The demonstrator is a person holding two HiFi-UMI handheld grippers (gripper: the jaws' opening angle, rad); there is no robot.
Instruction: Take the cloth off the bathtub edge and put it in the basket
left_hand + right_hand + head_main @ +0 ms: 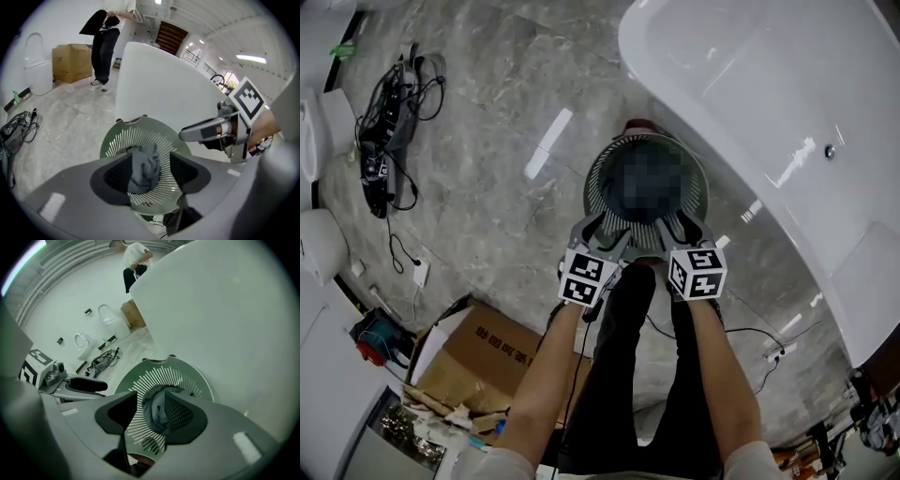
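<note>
A: On the floor point(487, 197) next to the bathtub point(769, 103), what does the head view show?

B: A round green basket point(596, 187). The left gripper point(606, 234) and the right gripper point(681, 230) both hang over its near rim. I can't see inside the basket from up here.

A: And the left gripper view?

B: The grey cloth point(143, 168) is bunched up, and it looks like it is down in the basket. It sits right in the gap between the jaws. The jaws are open. I can see basket slats beside the cloth, so nothing is squeezing it.

A: And the right gripper view?

B: Same thing. Those jaws are open too, with the cloth in the gap, very near one jaw. I can't tell if it touches.

A: So what could go wrong?

B: I think the cloth could catch on a jaw. Then it would ride up and out when the grippers lift, and flop on the floor. A jaw could also bump the rim. The basket looks light, so it might tip over. And a cable point(750, 331) lies near the person's legs point(628, 356). A step back could snag it.
</note>
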